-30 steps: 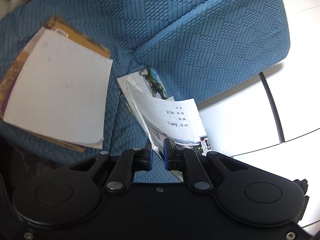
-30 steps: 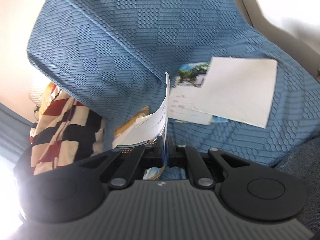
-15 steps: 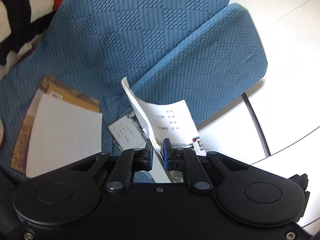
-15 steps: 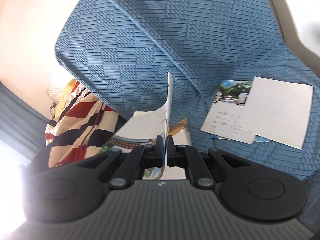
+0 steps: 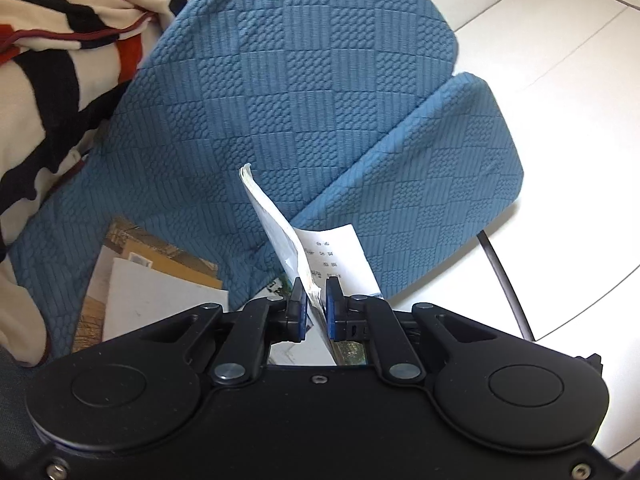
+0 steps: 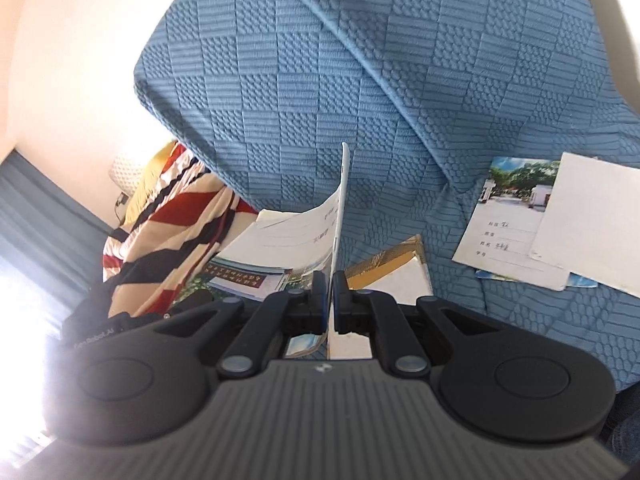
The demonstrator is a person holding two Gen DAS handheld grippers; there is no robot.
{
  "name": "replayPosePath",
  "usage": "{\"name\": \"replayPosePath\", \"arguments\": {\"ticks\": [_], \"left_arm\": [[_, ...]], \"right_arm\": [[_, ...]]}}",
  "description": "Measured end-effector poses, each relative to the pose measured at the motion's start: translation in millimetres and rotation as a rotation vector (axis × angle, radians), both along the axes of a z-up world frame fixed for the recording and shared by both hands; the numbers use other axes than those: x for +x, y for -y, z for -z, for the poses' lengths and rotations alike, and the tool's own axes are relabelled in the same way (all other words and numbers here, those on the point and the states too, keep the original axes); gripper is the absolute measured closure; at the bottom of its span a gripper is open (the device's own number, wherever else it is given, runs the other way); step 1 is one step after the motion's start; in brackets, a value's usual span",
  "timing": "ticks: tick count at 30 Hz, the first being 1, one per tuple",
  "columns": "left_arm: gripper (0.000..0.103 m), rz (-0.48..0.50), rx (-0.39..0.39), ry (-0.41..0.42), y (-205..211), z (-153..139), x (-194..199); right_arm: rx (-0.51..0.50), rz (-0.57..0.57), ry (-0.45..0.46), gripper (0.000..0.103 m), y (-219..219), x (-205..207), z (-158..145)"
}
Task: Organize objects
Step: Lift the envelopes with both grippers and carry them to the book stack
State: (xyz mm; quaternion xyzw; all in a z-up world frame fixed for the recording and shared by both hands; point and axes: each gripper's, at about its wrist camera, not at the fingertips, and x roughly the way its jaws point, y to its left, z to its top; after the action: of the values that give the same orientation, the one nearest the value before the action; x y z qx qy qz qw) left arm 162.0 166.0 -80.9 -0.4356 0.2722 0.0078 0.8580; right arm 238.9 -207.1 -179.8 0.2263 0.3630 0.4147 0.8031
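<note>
My left gripper (image 5: 314,308) is shut on the edge of a thin white booklet (image 5: 272,220) that stands up between its blue pads, lifted off the blue sofa (image 5: 300,100). In the right wrist view my right gripper (image 6: 330,300) is shut on a booklet (image 6: 296,236) too, whose pages curve away to the left. A black gripper body (image 6: 100,332) shows at that far side, so it looks like the same booklet. A gold-brown book (image 5: 168,260) with a white sheet (image 5: 160,304) on it lies on the seat. A second booklet (image 6: 508,236) lies at the right under another white sheet (image 6: 596,232).
A red, black and cream striped blanket (image 5: 60,40) lies on the sofa beside the books. Upright blue back cushions (image 6: 360,80) stand behind the seat. Pale floor (image 5: 560,160) with a black cable (image 5: 504,280) lies past the sofa's end.
Both grippers have risen with the booklet still clamped. The books on the seat have slid lower in view. The striped blanket has come into the left wrist view.
</note>
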Motion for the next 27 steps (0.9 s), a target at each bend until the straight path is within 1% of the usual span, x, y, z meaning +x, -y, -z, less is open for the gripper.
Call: {"name": "replayPosePath", "arguments": {"ticks": [5, 8, 11, 14, 16, 18, 22, 24, 27], "left_arm": [[0.095, -0.024, -0.012, -0.052, -19, 35, -9], [0.095, -0.036, 0.005, -0.081, -24, 58, -11], [0.095, -0.051, -0.01, -0.114, -28, 83, -13], [0.095, -0.059, -0.022, -0.128, -30, 102, -14], [0.095, -0.069, -0.048, -0.129, -33, 113, -15], [0.095, -0.082, -0.03, -0.155, -31, 122, -15], [0.095, -0.074, -0.035, -0.211, -26, 139, -15], [0.095, -0.063, -0.029, -0.235, -25, 144, -15], [0.095, -0.05, -0.042, -0.277, -24, 151, -14]], "right_arm": [[-0.037, -0.012, -0.002, 0.096, -22, 1, 20], [-0.063, -0.012, -0.025, 0.097, -34, 6, 42], [-0.082, -0.018, -0.048, 0.097, -43, 11, 62], [-0.118, -0.017, -0.055, 0.097, -50, 14, 78], [-0.14, -0.017, -0.071, 0.096, -54, 14, 88], [-0.162, -0.02, -0.079, 0.096, -58, 14, 96], [-0.227, -0.02, -0.064, 0.097, -64, 10, 107], [-0.234, -0.015, -0.078, 0.097, -64, 11, 113], [-0.249, -0.005, -0.095, 0.097, -64, 11, 121]]}}
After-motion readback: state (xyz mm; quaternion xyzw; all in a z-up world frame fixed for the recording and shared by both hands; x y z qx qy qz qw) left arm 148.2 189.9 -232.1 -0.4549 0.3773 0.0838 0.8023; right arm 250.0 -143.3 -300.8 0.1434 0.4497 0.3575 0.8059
